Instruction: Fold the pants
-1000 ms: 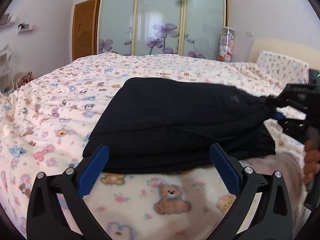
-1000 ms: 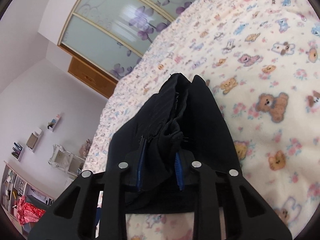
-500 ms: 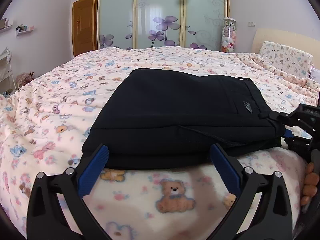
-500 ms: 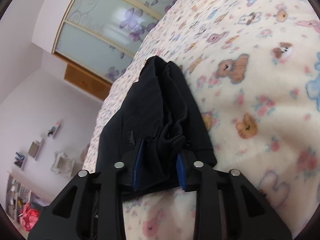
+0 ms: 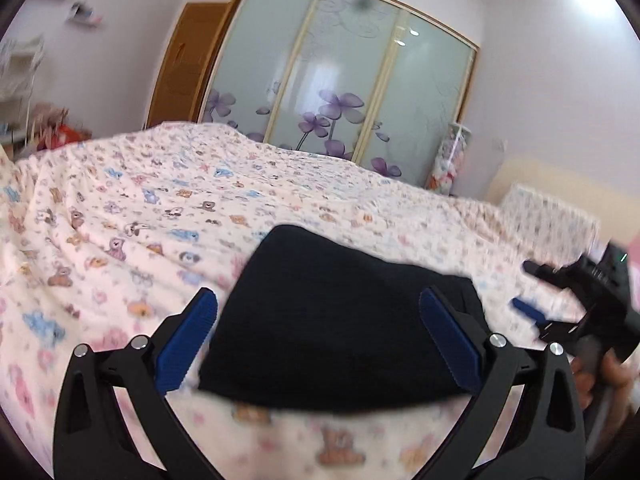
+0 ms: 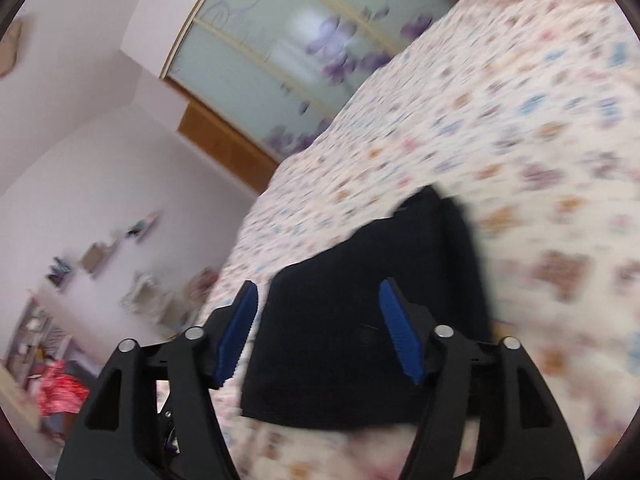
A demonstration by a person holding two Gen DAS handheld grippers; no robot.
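Blurred folded pants (image 5: 336,332) lie on the bedspread (image 5: 132,216), seemingly ungripped.

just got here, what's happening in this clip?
A person with a handheld gripper in each hand is folding black pants on a bed with a teddy-bear blanket. The pants lie in a compact folded stack. The left gripper and right gripper are both open and hold nothing. Frames are motion-blurred.
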